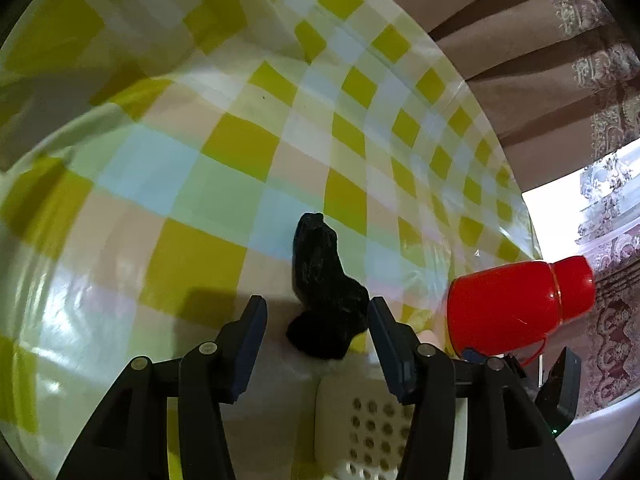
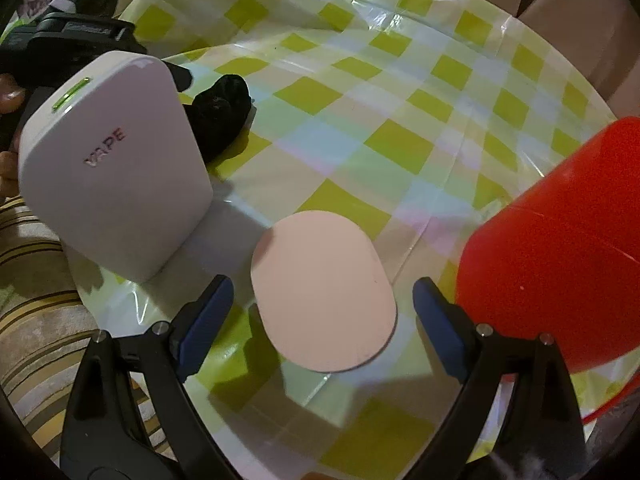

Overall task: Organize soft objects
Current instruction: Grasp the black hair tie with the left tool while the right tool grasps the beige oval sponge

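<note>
A black, fuzzy soft object (image 1: 324, 292) lies on the checked tablecloth (image 1: 224, 184), and in the right wrist view the black object (image 2: 224, 112) shows behind a white device. My left gripper (image 1: 318, 312) is open around the near end of it; the right pad stands close to it and a gap shows at the left pad. A flat pale pink oval pad (image 2: 320, 280) lies on the cloth, and my right gripper (image 2: 325, 300) stands wide open on either side of it, with neither pad touching.
A red bottle (image 2: 560, 240) lies on its side to the right, also in the left wrist view (image 1: 516, 304). A white device marked VAPE (image 2: 116, 160) stands at the left. The round table's edge (image 2: 520, 20) meets brown chair backs; striped fabric (image 2: 36, 280) lies lower left.
</note>
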